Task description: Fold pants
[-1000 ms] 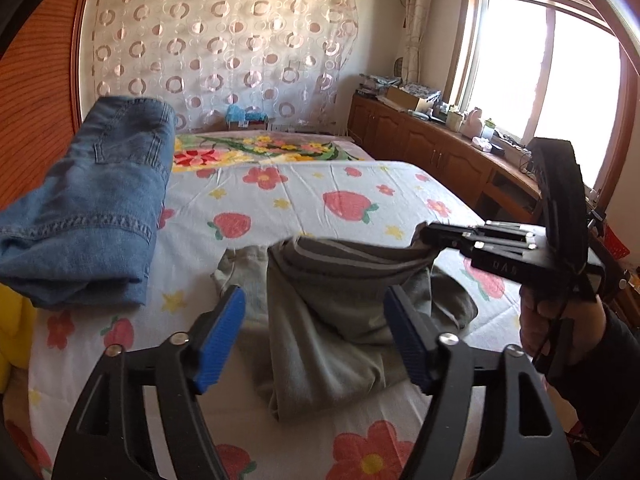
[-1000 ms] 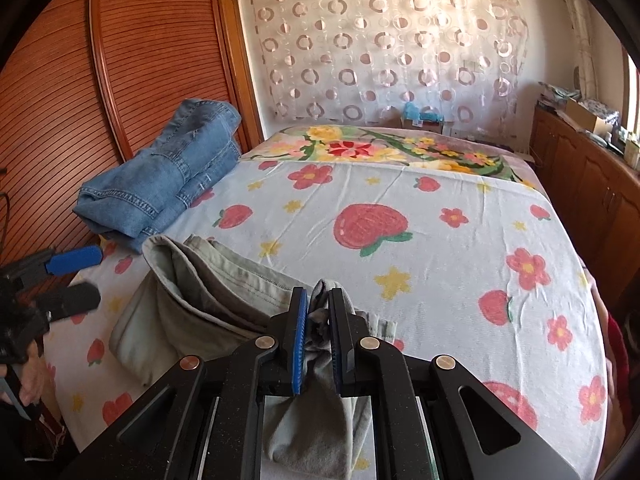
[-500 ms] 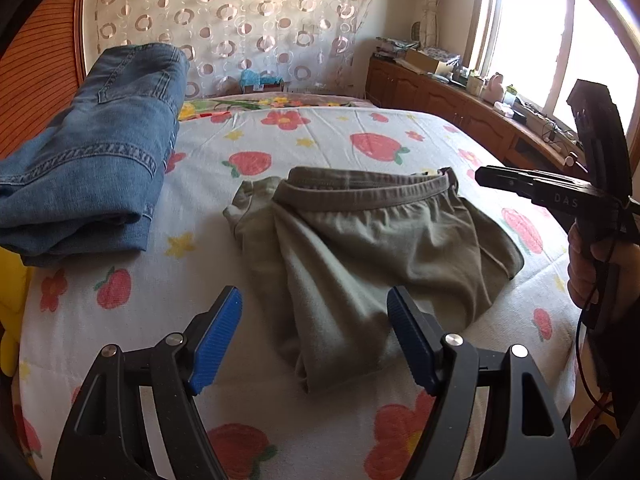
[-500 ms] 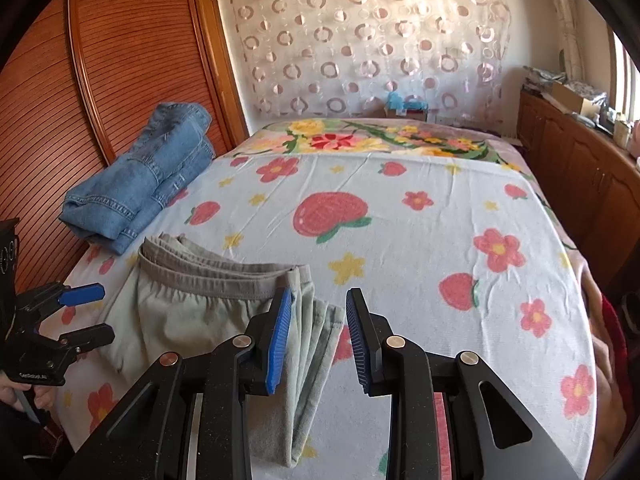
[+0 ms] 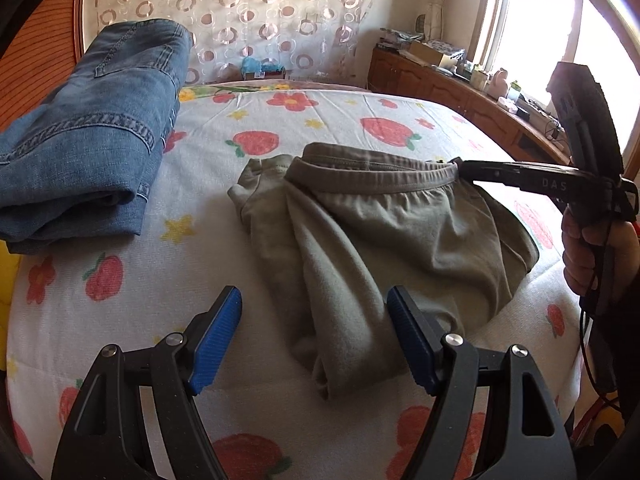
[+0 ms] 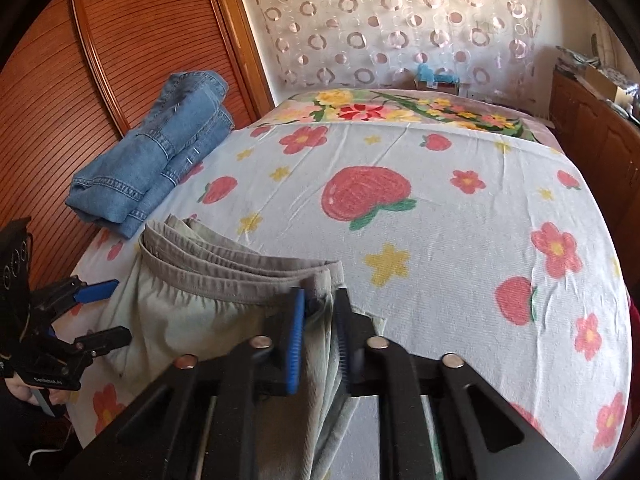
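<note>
1. Grey-green pants (image 5: 372,240): folded over and lying rumpled on the near part of the bed, elastic waistband (image 5: 372,176) turned toward the far side, stacked layers visible at that edge.
2. Right gripper (image 6: 318,336): jaws closing, blue pads pressed on the waistband corner of the pants; fabric fills the narrow gap between them. In the left wrist view its black fingers meet the waistband's right end.
3. Left gripper (image 5: 314,336): jaws spread wide and released, nothing grasped; it hovers over the near folded edge of the pants, one pad to each side of the cloth.
4. Folded blue jeans (image 5: 84,136): on the bed's left edge beside the wooden slatted panel (image 6: 100,80), apart from the pants.
5. Bedsheet (image 6: 440,208): white, printed with strawberries, flowers and stars.
6. Person's hand (image 5: 592,248): gripping the right gripper's handle.
</note>
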Demonstrator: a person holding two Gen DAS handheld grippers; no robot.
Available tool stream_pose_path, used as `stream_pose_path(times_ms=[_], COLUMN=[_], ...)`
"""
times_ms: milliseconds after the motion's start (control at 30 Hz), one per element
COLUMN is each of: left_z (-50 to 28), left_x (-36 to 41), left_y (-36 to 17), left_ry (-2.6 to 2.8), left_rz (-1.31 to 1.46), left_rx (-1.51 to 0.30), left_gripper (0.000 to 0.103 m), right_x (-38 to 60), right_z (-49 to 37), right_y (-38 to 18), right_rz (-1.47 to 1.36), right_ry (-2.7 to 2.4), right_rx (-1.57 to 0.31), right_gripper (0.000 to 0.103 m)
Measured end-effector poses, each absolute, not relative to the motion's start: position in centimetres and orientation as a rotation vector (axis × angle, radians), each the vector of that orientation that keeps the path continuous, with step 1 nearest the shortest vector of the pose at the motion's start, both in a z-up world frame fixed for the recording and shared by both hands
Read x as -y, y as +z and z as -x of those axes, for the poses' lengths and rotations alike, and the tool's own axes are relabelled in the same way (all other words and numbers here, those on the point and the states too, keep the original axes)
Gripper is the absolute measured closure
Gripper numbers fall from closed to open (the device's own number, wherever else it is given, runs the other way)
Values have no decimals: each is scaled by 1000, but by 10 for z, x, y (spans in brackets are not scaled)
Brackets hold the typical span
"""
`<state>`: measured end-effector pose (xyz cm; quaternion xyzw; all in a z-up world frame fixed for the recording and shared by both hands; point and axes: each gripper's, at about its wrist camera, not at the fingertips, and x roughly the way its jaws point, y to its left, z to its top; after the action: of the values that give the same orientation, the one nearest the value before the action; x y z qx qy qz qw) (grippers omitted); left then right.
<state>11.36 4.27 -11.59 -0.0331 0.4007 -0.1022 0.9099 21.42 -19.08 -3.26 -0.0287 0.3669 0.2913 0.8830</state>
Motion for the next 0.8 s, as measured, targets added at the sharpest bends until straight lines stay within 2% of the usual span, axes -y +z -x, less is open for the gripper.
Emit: stream_pose_path(times_ms=[67,433,567,800], left_z=[-112,-111,-112,-112], left_x=[-42,-41,-41,-41], left_y=[-116,-116,-116,-117], left_ry=[-211,-198,-197,-194], left_rz=[68,60,58,54], left_rx=[-824,-819,-819,-820], left_gripper=[27,27,27,27], right_x=[193,198,190,184], right_z=[-215,-211,-195,-166], right_y=[-29,-34,-24,-37], right_rz=[56,73,128,168], right_ry=[598,499,491,548], right_rx=[-734,-734,-704,-748], right_gripper=[97,97,81,79])
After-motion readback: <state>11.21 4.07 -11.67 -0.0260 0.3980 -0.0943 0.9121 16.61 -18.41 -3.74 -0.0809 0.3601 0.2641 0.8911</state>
